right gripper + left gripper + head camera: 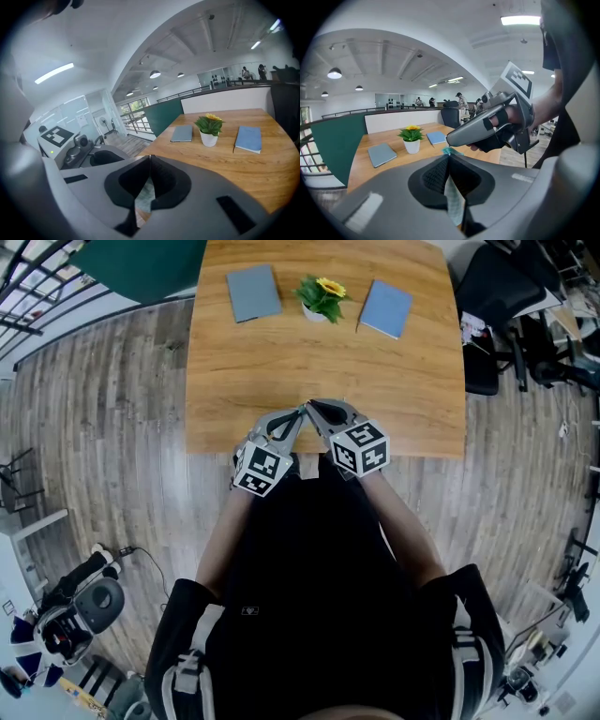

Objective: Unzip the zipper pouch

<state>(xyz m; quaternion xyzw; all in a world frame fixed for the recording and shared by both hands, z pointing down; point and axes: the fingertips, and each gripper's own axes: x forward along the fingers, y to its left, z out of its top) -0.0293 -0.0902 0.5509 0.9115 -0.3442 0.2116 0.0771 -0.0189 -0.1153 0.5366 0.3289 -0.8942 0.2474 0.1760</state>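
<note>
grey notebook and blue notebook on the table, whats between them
A small potted plant with a yellow flower stands between the grey notebook and the blue notebook, touching neither. The head view shows it plainly; both gripper views agree.

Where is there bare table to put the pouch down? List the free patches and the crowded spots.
Free: the wide middle of the table, between the far row and the near edge. Crowded: the far edge, with grey notebook, potted plant and blue notebook; the near edge's centre, where left gripper and right gripper hold the pouch.
</note>
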